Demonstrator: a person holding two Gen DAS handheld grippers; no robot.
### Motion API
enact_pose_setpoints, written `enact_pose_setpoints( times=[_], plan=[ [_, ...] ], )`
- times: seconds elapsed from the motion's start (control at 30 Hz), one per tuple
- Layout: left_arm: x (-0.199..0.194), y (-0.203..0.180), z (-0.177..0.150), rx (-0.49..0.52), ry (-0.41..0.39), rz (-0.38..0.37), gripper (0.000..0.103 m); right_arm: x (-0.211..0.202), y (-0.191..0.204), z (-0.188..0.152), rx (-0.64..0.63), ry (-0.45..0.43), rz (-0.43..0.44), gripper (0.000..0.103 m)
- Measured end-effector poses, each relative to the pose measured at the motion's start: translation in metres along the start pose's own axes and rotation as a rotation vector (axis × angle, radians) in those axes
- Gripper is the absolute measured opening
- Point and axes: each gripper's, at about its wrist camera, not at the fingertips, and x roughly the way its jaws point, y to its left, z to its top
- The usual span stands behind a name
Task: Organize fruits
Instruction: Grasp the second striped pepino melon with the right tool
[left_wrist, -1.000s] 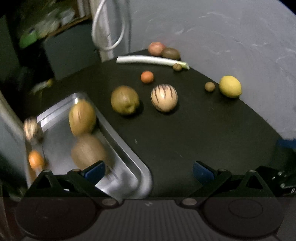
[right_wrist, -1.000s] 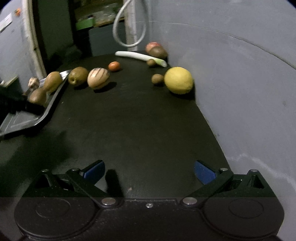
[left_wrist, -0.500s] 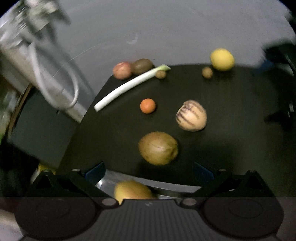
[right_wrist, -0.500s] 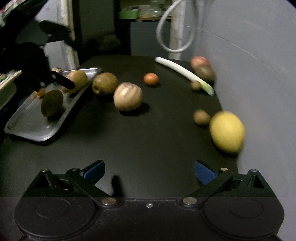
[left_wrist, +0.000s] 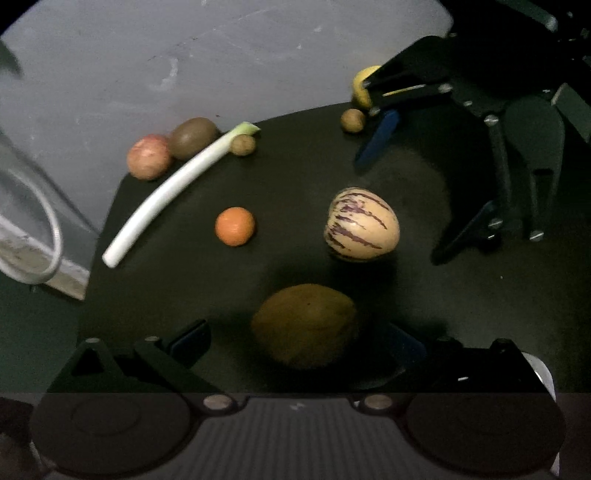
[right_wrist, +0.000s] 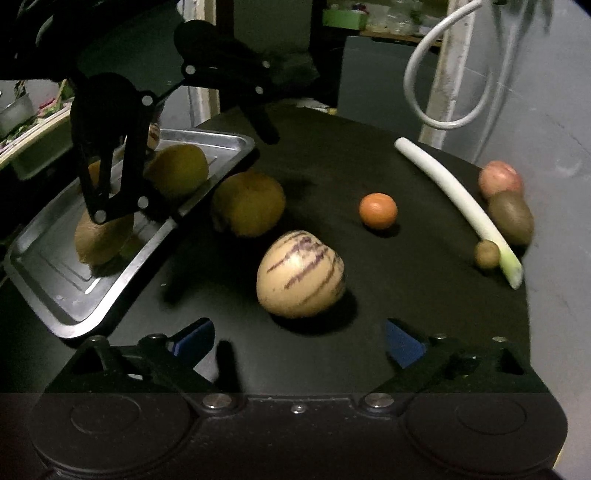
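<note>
Right wrist: wide-open right gripper behind striped melon, leek beyond.

A: What has changed for the left gripper?
B: It has left the metal tray and now stands wide open over the brown round fruit, which lies between its fingers, untouched.

A: And the right gripper?
B: It has swung away from the lemon to face the striped pepino melon at 12 o'clock; its jaws have just narrowed slightly, gripping nothing.
</note>
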Motion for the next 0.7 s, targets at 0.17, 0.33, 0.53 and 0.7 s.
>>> enact_pose_setpoints(
  times=[0.17, 0.33, 0.53, 0.7],
  plan=[
    [0.014, 0.007, 0.0, 0.006, -0.008, -0.047, 0.097, 0.016, -0.004, 0.007, -0.028, 0.01, 0.021, 0.09],
    [0.022, 0.013, -0.003, -0.004, -0.017, -0.089, 0.087, 0.023, -0.009, 0.012, -0.006, -0.014, 0.042, 0.082],
    [0.025, 0.01, -0.009, 0.007, -0.031, -0.096, 0.081, 0.024, -0.01, 0.015, -0.02, -0.039, 0.063, 0.065],
    [0.025, 0.014, -0.009, -0.02, -0.053, -0.092, 0.075, 0.023, -0.009, 0.015, -0.007, -0.055, 0.053, 0.058]
  ],
)
